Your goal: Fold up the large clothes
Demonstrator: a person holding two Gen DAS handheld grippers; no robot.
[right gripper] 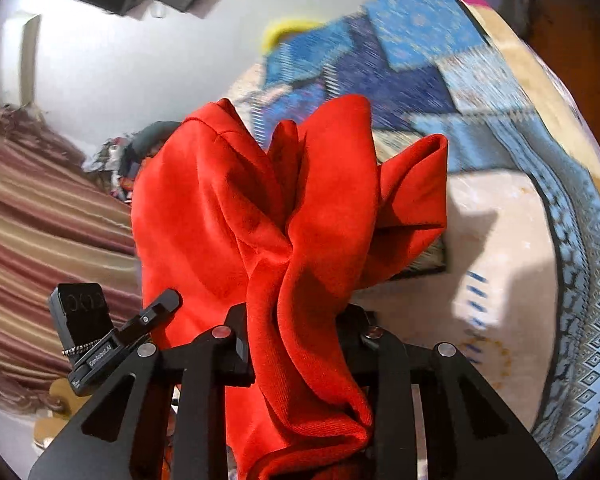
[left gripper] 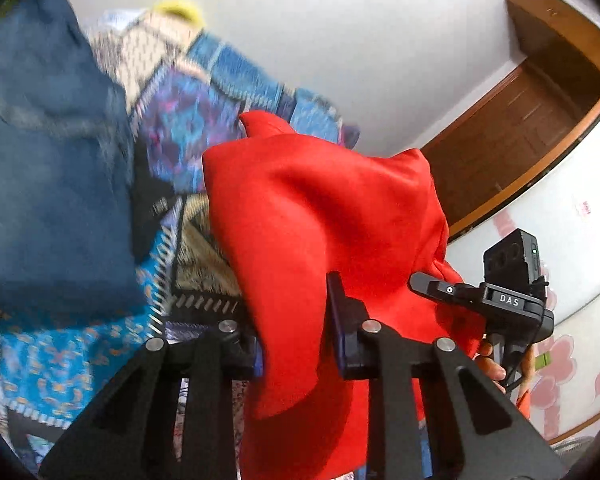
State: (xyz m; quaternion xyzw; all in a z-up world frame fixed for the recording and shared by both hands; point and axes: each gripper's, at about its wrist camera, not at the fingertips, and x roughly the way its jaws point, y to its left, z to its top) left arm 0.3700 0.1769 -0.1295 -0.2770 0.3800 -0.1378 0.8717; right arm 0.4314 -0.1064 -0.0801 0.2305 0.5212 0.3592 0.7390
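Note:
A large red garment [left gripper: 320, 216] hangs bunched between both grippers, lifted above the bed. My left gripper [left gripper: 296, 344] is shut on a fold of the red garment; the cloth drapes over its fingers and hides the tips. My right gripper [right gripper: 296, 344] is shut on another bunch of the same red garment [right gripper: 284, 208], which rises in folds ahead of it and falls down between the fingers. The right gripper [left gripper: 500, 300] also shows in the left wrist view, close to the right of the cloth. The left gripper [right gripper: 100, 332] shows in the right wrist view, at the lower left.
A blue patterned patchwork bedspread [left gripper: 60, 360] covers the bed [right gripper: 500, 240] below. A dark blue garment [left gripper: 48, 160] lies at the left. A brown wooden door [left gripper: 512, 140] and a white wall stand at the right. A striped curtain [right gripper: 40, 240] hangs at the left.

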